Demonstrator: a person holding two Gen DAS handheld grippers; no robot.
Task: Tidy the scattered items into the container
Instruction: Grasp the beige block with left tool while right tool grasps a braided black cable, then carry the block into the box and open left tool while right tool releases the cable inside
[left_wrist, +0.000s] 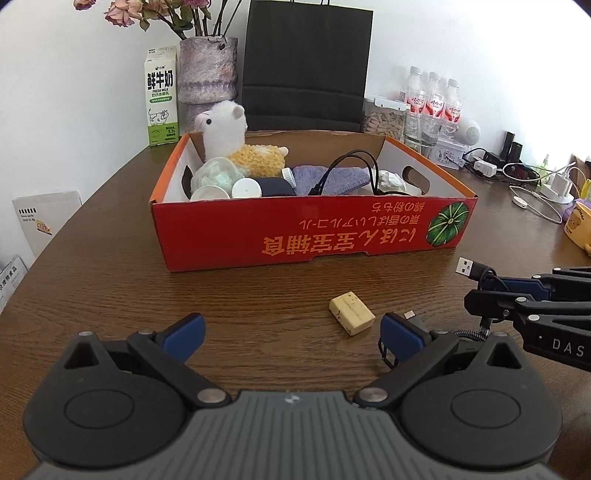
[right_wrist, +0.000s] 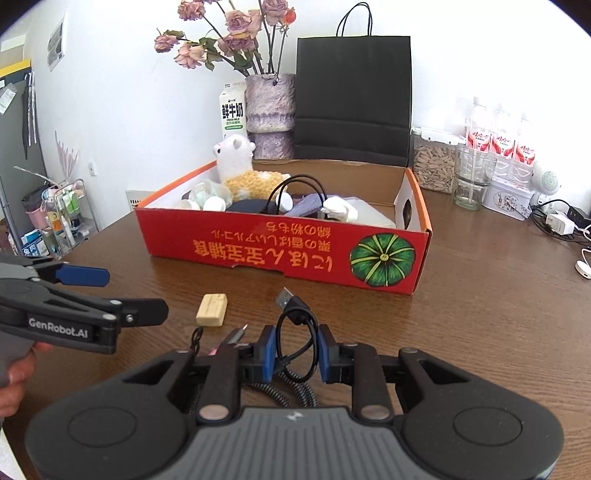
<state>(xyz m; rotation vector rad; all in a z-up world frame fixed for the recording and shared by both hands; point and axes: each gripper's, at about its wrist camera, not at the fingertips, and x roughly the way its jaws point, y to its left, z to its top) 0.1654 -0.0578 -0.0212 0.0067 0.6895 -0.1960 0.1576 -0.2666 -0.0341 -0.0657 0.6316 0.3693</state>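
Note:
A red cardboard box stands mid-table and holds a plush alpaca, a grey cloth, a black cord, cups and a tissue. In front of it a small beige block lies on the wood. My right gripper is shut on a coiled black USB cable, held just above the table with its plug pointing toward the box. My left gripper is open and empty, with the block just ahead between its fingers.
Behind the box stand a milk carton, a vase of dried flowers and a black paper bag. Water bottles, a jar, a glass, chargers and loose wires crowd the back right. A yellow mug sits at the right edge.

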